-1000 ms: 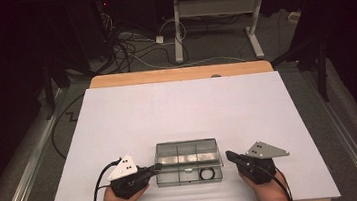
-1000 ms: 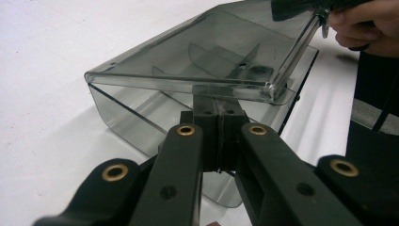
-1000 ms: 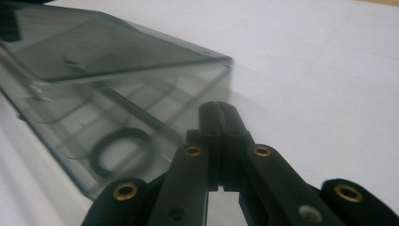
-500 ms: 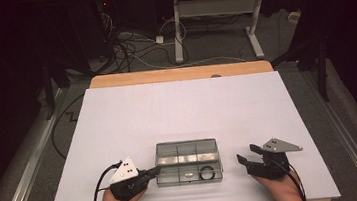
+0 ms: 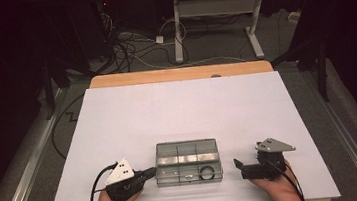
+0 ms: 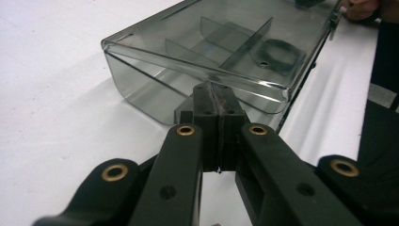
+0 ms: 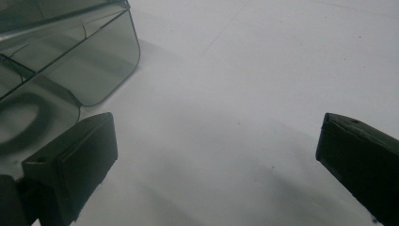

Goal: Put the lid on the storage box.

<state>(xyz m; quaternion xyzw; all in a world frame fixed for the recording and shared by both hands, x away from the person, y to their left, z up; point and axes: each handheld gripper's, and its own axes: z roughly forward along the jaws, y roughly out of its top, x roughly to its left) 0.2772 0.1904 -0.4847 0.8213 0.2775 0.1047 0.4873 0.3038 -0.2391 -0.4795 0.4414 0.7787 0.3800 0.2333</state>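
Note:
A clear grey plastic box [image 5: 188, 161] with its lid down and inner dividers lies near the front of the white table [image 5: 182, 105]. A black ring [image 5: 206, 172] rests in its front right compartment. My left gripper [image 5: 151, 172] is shut, and its tips press against the box's left wall. In the left gripper view the joined jaws [image 6: 217, 96] meet the box [image 6: 188, 42] just under the lid's rim, with the ring [image 6: 277, 49] beyond. My right gripper [image 5: 239, 167] stands open a little to the right of the box. Its jaws [image 7: 216, 136] hold only bare table between them, with the box [image 7: 70, 61] at their left.
The white sheet stretches far behind and to both sides of the box. A wooden strip [image 5: 178, 74] borders its far edge. Cables [image 5: 131, 50] and a desk frame [image 5: 217, 11] lie on the dark floor beyond. A person's hands hold both grippers at the front edge.
My right gripper has drawn back to the right, away from the box, and its jaws have spread apart. The left gripper and the box have stayed put.

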